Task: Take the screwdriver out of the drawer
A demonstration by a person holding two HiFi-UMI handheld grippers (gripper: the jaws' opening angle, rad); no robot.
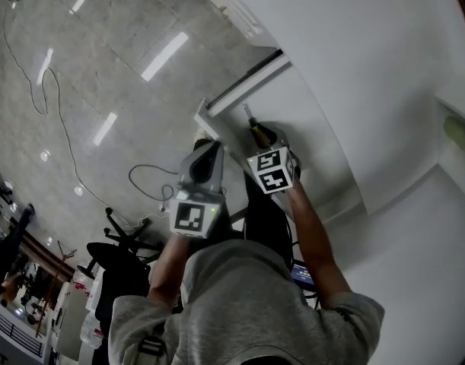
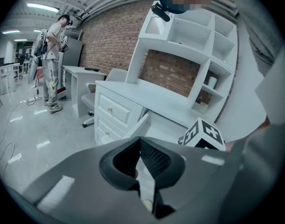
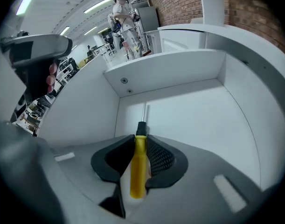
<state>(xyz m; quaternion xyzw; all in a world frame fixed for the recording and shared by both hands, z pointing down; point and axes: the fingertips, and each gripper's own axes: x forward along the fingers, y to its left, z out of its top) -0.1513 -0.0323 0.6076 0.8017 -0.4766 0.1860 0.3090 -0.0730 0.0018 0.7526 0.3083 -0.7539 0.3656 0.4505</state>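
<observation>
The yellow-handled screwdriver [image 3: 137,167] lies along the jaws of my right gripper [image 3: 138,146], its black collar and metal shaft pointing out over the floor of the open white drawer [image 3: 193,115]. Both pads press on the handle. From the head view, the right gripper [image 1: 264,139] reaches down into the drawer [image 1: 300,101], and the screwdriver [image 1: 251,120] sticks out ahead of it. My left gripper [image 1: 205,147] sits at the drawer's front panel. Its jaws [image 2: 141,155] are closed on a thin white edge, seemingly that panel.
A white desk top [image 1: 384,74] runs above and to the right of the drawer. A shelf unit [image 2: 193,55] and a drawer cabinet [image 2: 112,111] stand ahead. A cable [image 1: 57,112] trails across the glossy floor, with an office chair [image 1: 118,249] below left. A person [image 2: 51,59] stands far off.
</observation>
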